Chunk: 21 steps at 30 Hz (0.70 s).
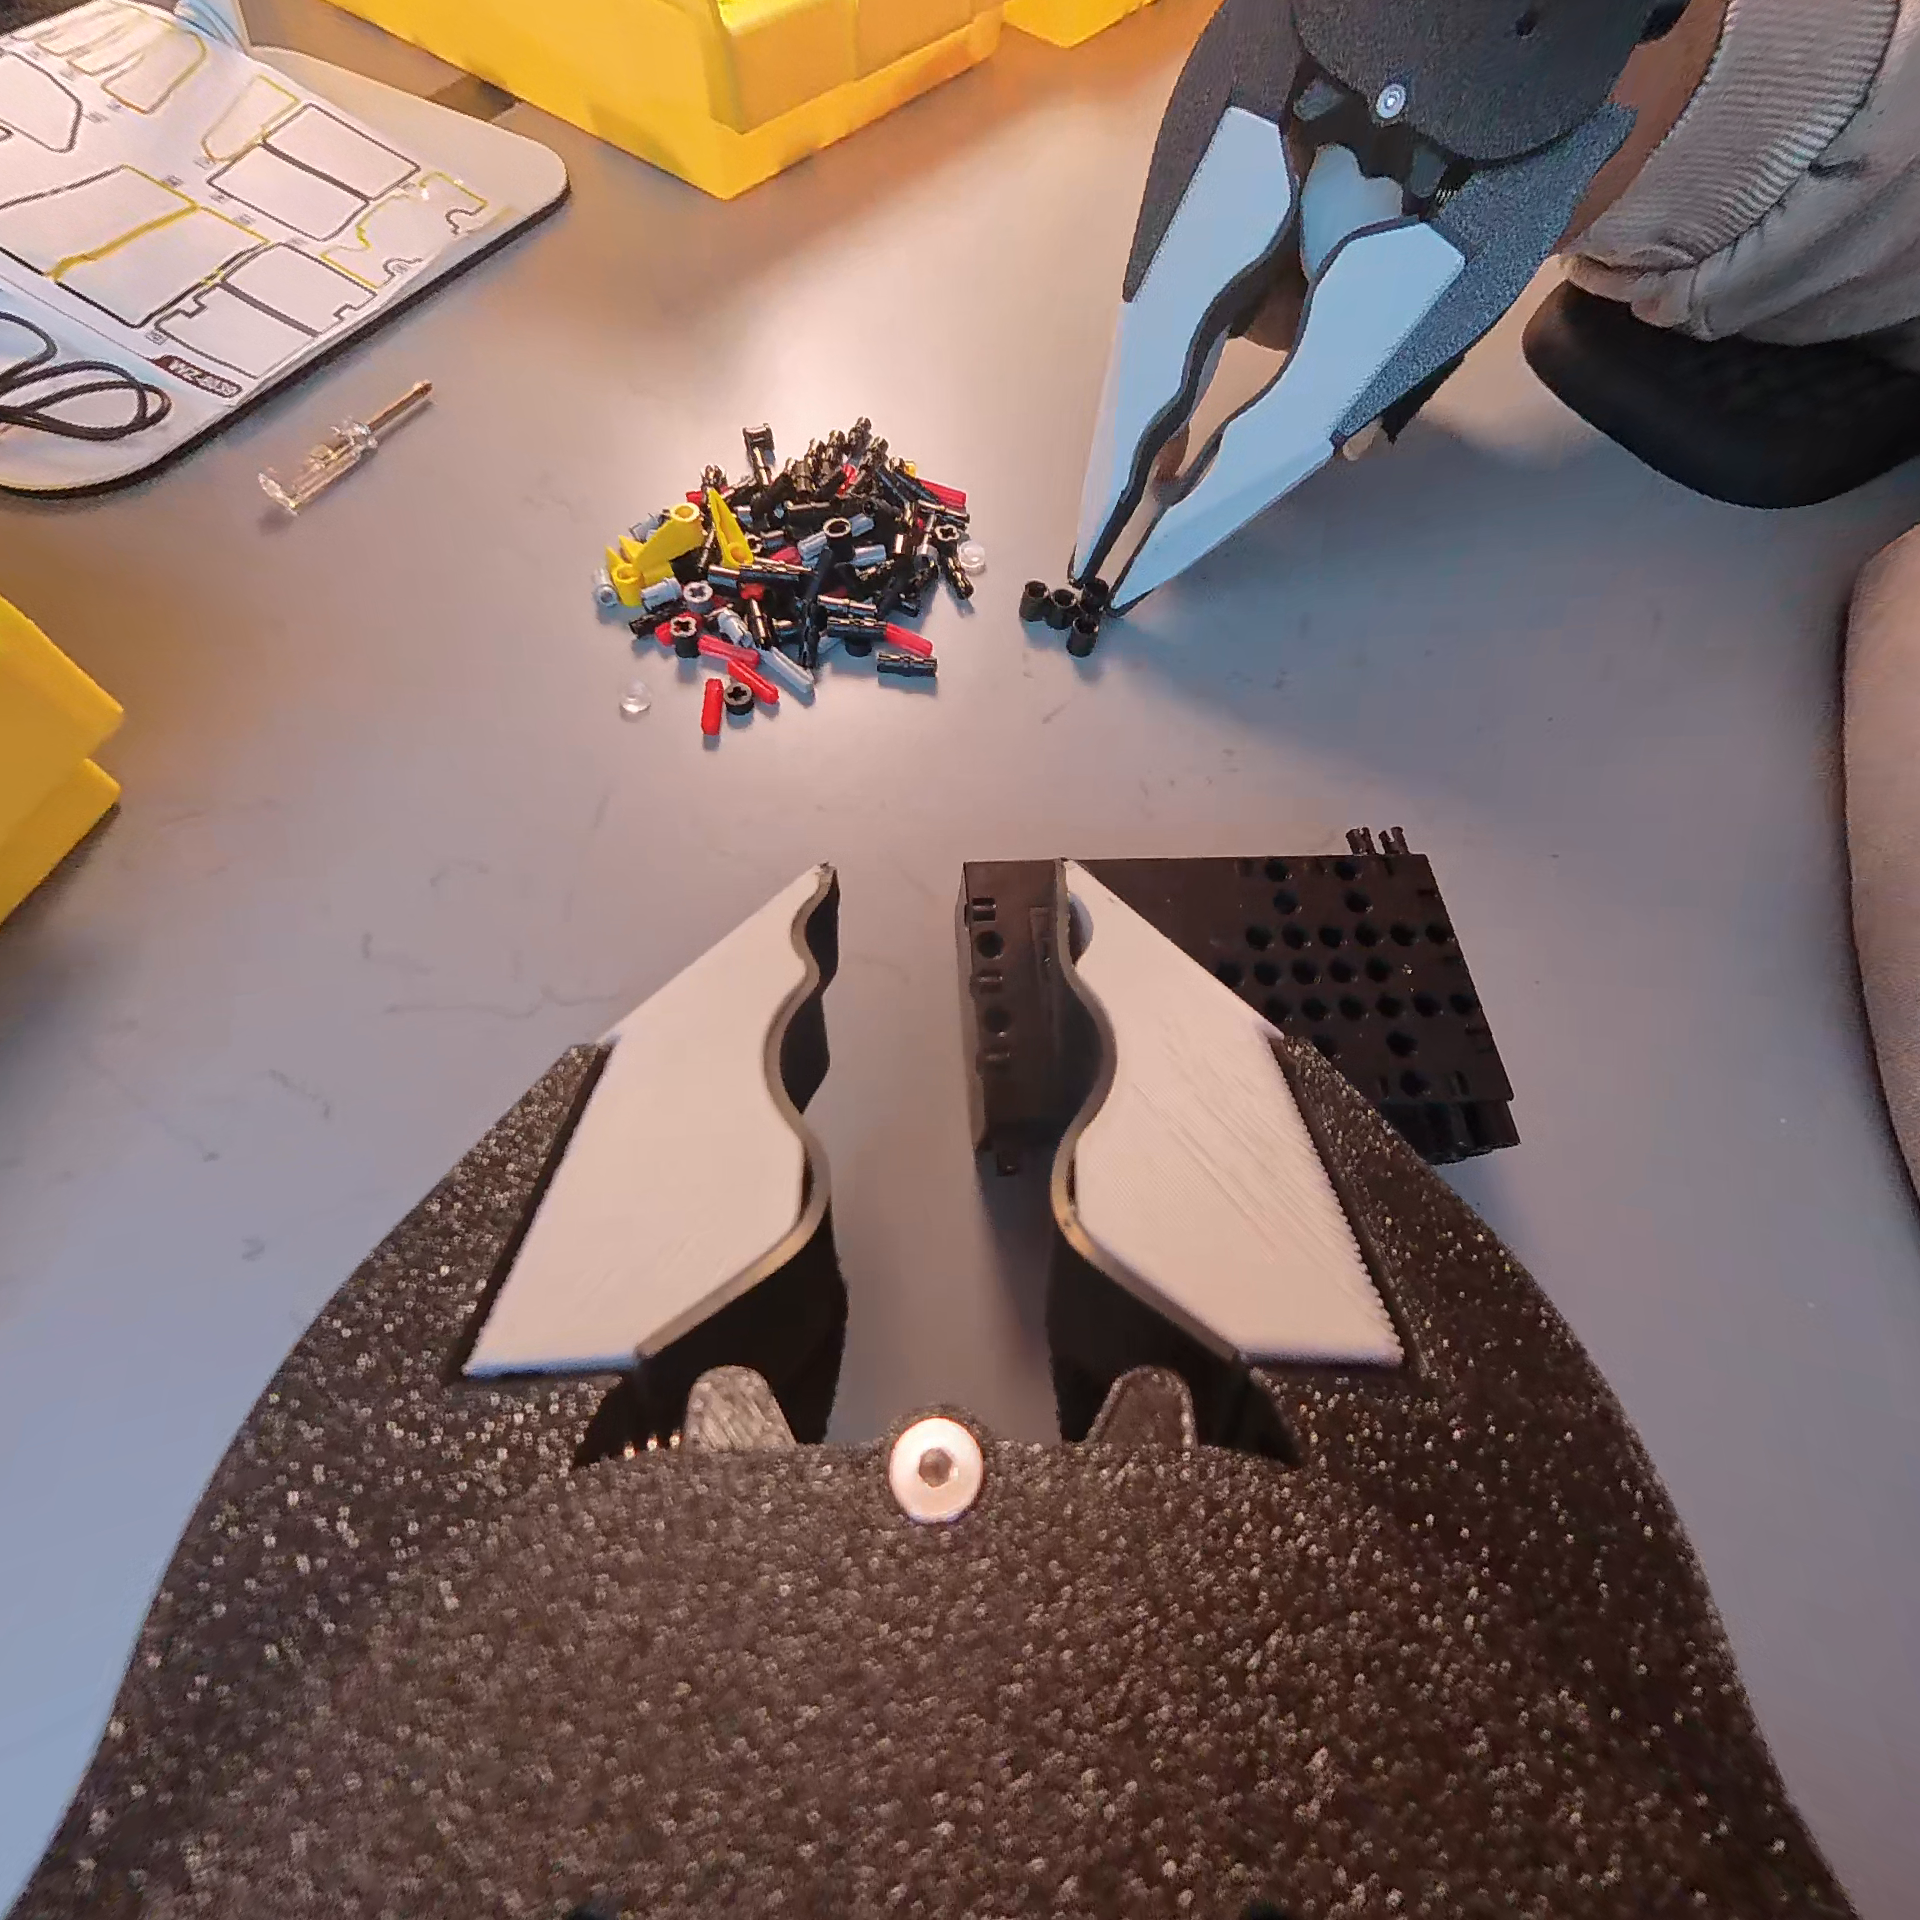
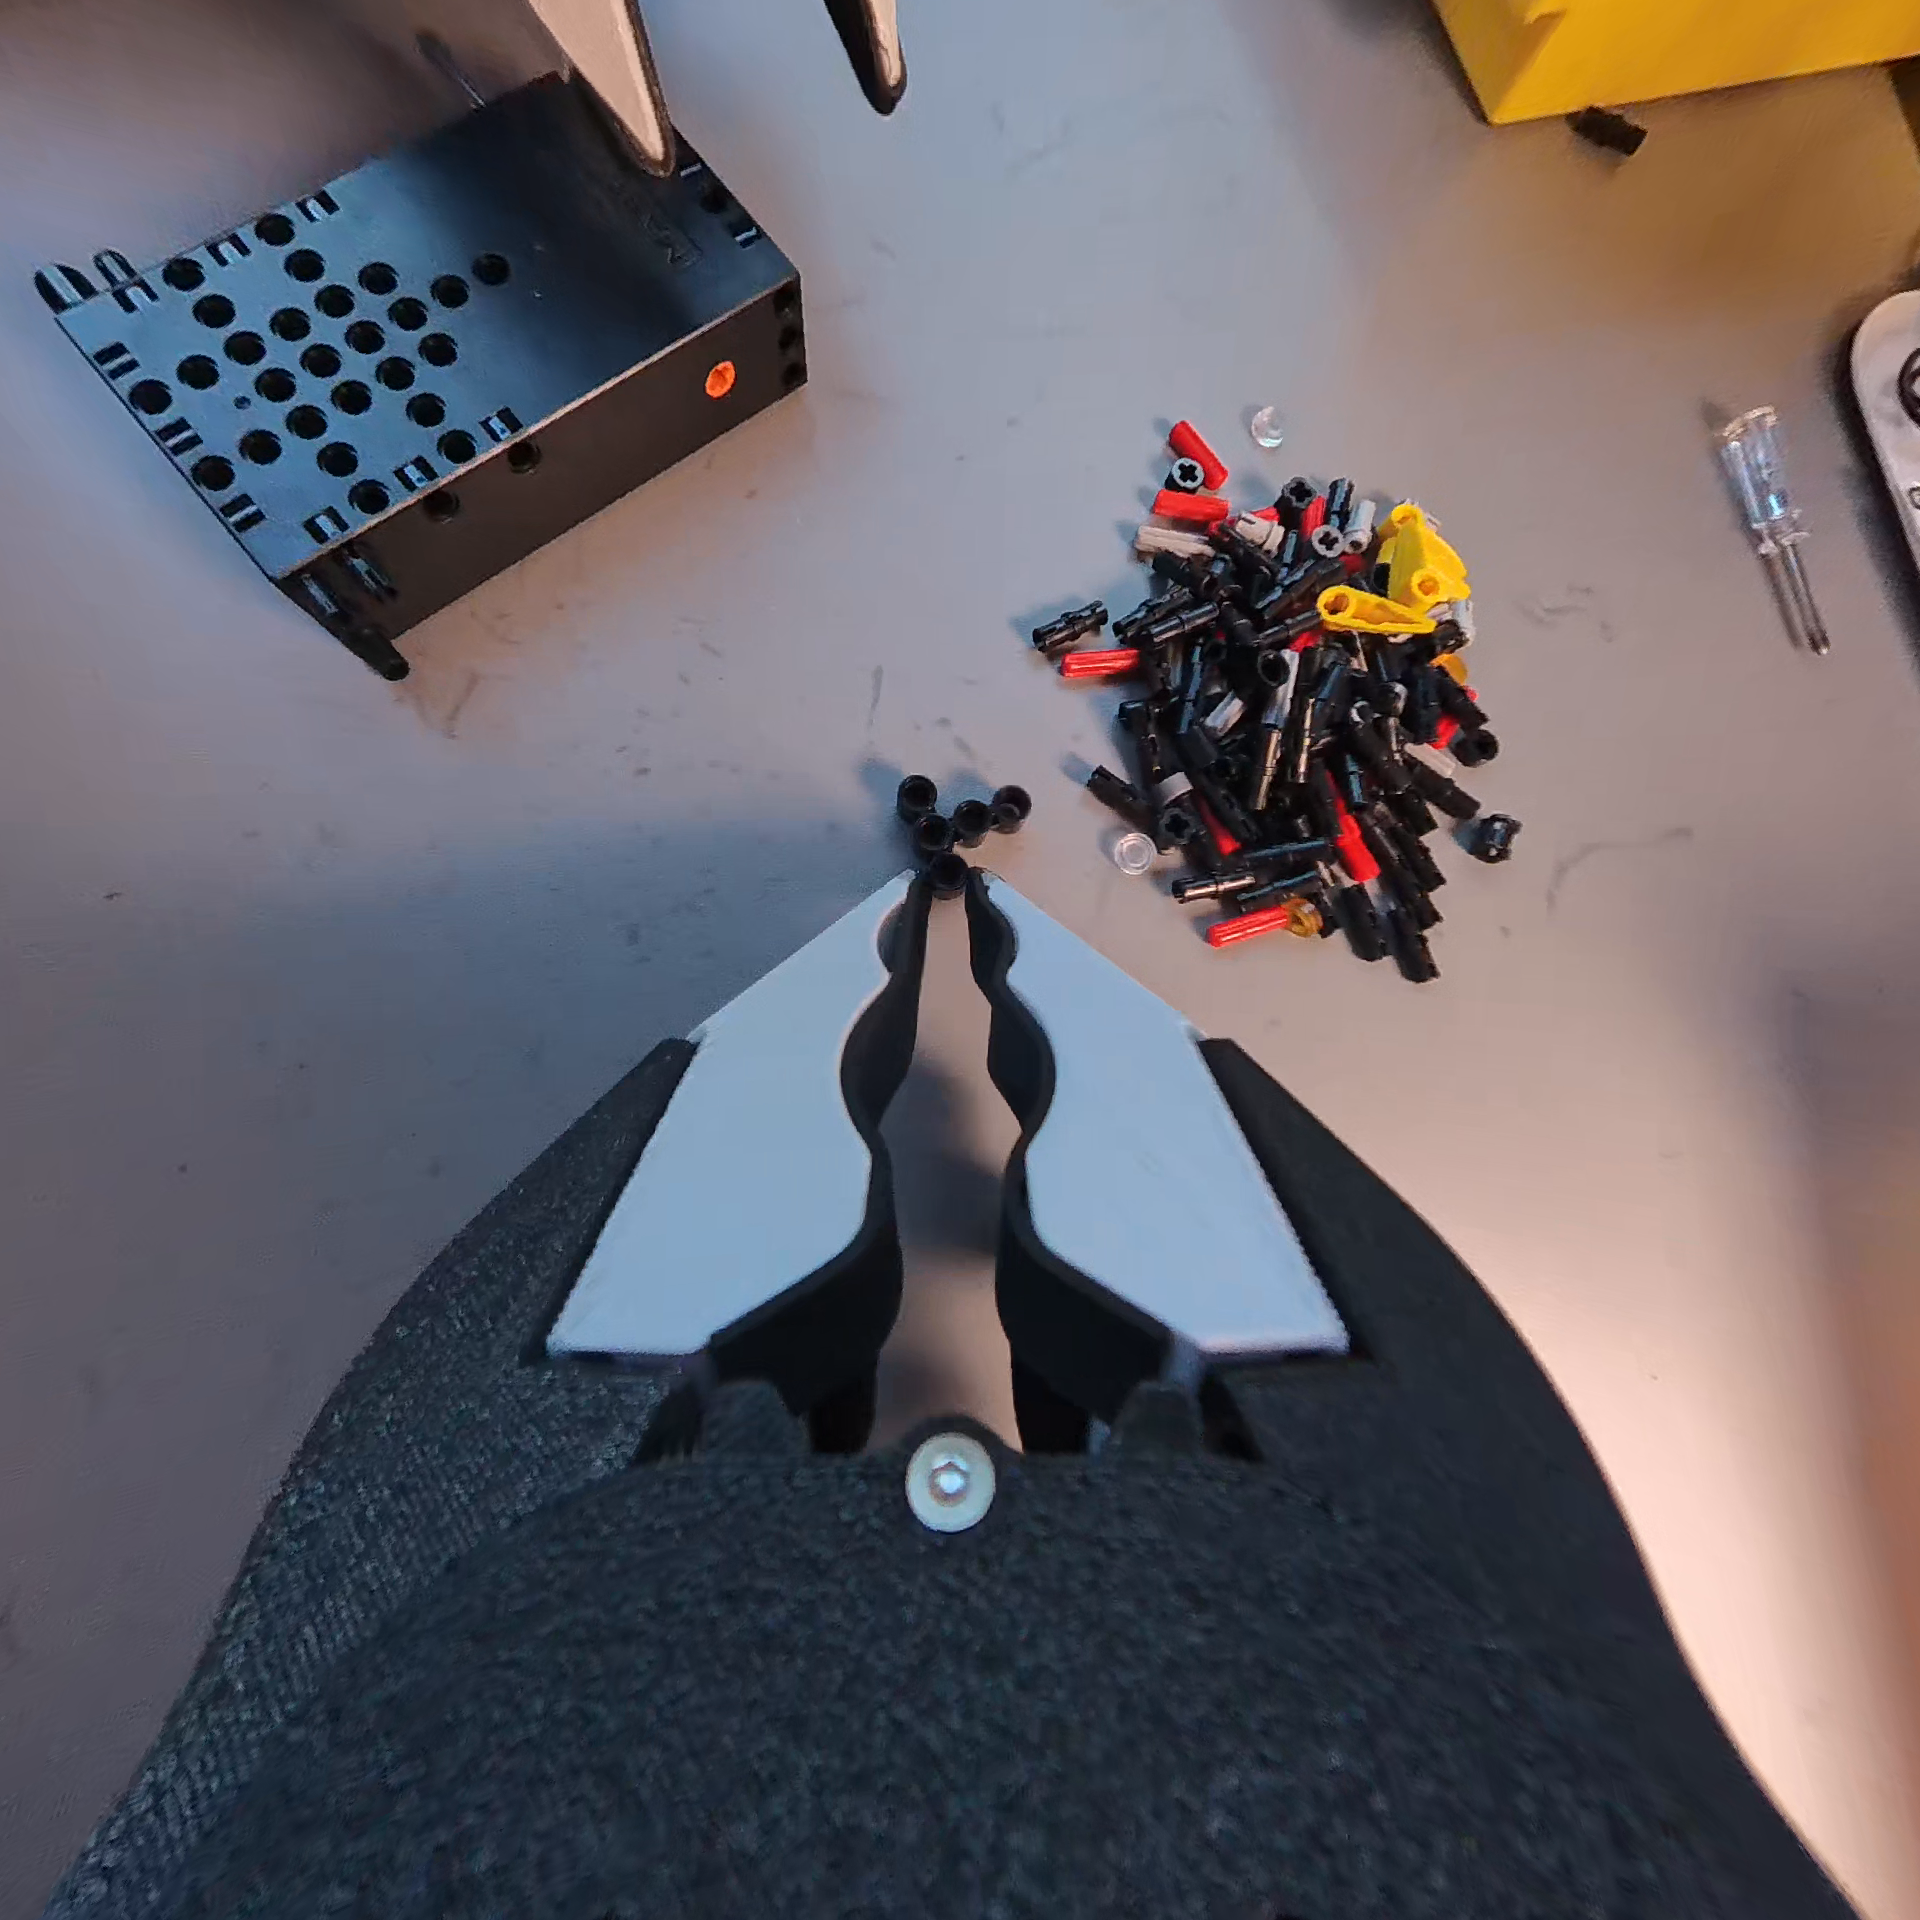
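A black perforated block (image 1: 1351, 987) lies on the grey table (image 1: 416, 935); it also shows in the right wrist view (image 2: 416, 384). My left gripper (image 1: 948, 873) is open. Its right finger (image 1: 1143, 1039) rests on the block's near end, and its left finger stands clear of the block with bare table between. My right gripper (image 2: 943, 883) is down at the table, shut on a small black bush (image 2: 945, 868) at its very tips. Several like bushes (image 2: 966, 810) stand just beyond it. A pile of small black, red, grey and yellow pins (image 2: 1320, 707) lies to the right.
Yellow bins stand at the far edge (image 1: 727, 94) and at the left (image 1: 42, 748). A printed sheet on a pad (image 1: 208, 208) lies at the far left. A clear-handled screwdriver (image 1: 343, 447) lies beside it. A person's sleeve (image 1: 1766, 156) is at the far right. About 12 cm separates my left fingertips from my right.
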{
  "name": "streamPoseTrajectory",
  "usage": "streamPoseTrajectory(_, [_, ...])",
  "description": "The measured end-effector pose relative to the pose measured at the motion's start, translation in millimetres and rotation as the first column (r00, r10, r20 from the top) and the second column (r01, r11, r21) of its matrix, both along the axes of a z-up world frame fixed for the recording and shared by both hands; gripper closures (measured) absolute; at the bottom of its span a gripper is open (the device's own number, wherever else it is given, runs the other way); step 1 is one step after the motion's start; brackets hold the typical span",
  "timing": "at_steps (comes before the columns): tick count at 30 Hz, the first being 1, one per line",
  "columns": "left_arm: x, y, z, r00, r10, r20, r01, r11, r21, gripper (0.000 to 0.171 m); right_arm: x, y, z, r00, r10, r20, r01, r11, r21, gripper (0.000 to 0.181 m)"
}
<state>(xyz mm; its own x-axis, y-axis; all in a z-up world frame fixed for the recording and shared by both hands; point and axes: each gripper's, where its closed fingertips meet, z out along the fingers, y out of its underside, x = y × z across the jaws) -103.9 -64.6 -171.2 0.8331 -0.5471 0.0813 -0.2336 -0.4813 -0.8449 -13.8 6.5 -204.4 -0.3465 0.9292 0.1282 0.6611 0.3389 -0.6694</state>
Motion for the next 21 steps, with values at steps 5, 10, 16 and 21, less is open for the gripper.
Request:
streamPoseTrajectory(5, [-2, 2, 3, 1.000, 0.011, 0.000, -0.011, 1.000, 0.023, 0.132, 3, -1, 2, 0.999, 0.025, -0.025, -0.025, 1.000, 0.006, 0.176])
streamPoseTrajectory(10, [-5, 4, 7, 1.000, 0.029, 0.001, -0.029, 0.998, 0.054, 0.132, 4, 4, 14, 0.997, 0.014, -0.077, -0.015, 1.000, -0.019, 0.176])
streamPoseTrajectory(16, [-8, 8, 15, 0.998, 0.054, 0.008, -0.055, 0.994, 0.099, 0.132, 5, 43, 47, 0.971, -0.095, -0.220, 0.093, 0.995, -0.019, 0.175])
streamPoseTrajectory(21, [-10, 10, 17, 0.997, 0.071, 0.015, -0.072, 0.991, 0.113, 0.132, 25, 116, 72, 0.901, -0.285, -0.327, 0.308, 0.951, 0.018, 0.175])
